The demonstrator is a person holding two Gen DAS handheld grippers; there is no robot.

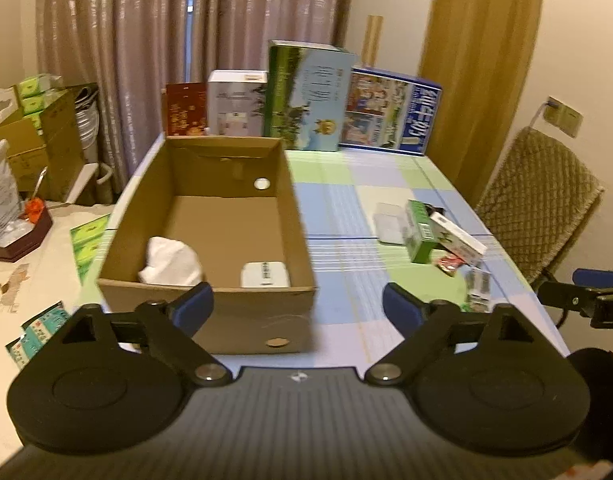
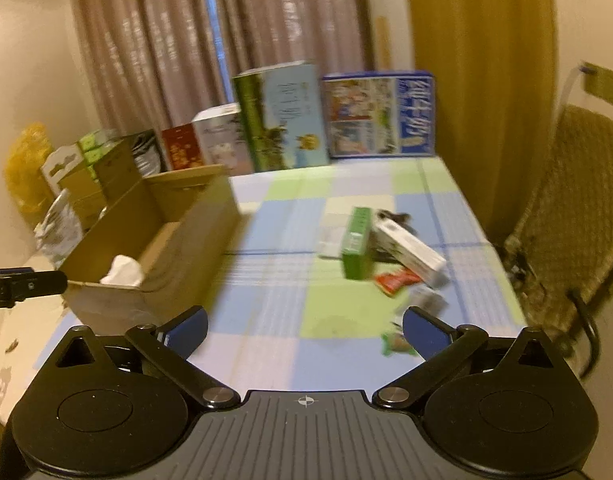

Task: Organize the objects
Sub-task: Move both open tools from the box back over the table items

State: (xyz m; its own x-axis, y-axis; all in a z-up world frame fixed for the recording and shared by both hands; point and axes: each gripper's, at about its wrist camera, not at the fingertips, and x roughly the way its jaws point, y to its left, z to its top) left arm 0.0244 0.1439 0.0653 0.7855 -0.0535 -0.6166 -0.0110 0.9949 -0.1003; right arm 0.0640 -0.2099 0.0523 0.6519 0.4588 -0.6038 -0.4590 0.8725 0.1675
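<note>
An open cardboard box (image 1: 294, 216) (image 2: 222, 216) stands on the checked tablecloth. Inside lie a crumpled white cloth (image 1: 170, 262) (image 2: 122, 270) and a small white device (image 1: 265, 274). To the right is a loose pile: a green carton (image 1: 420, 232) (image 2: 358, 244), a white carton (image 1: 458, 238) (image 2: 412, 250), a clear plastic case (image 1: 390, 224), a red packet (image 1: 448, 262) (image 2: 396, 282) and a small green packet (image 2: 396, 344). My left gripper (image 1: 298, 306) hovers open at the box's near wall. My right gripper (image 2: 304, 326) is open above the cloth, near the pile. Both are empty.
Tall printed boxes (image 1: 306, 96) (image 2: 282, 116) line the table's far edge before the curtains. A padded chair (image 1: 538, 200) (image 2: 566, 216) stands on the right. Cartons (image 1: 38, 136) and a dark tray (image 1: 20, 236) crowd the left side. The right gripper's tip (image 1: 586, 296) shows at the left view's edge.
</note>
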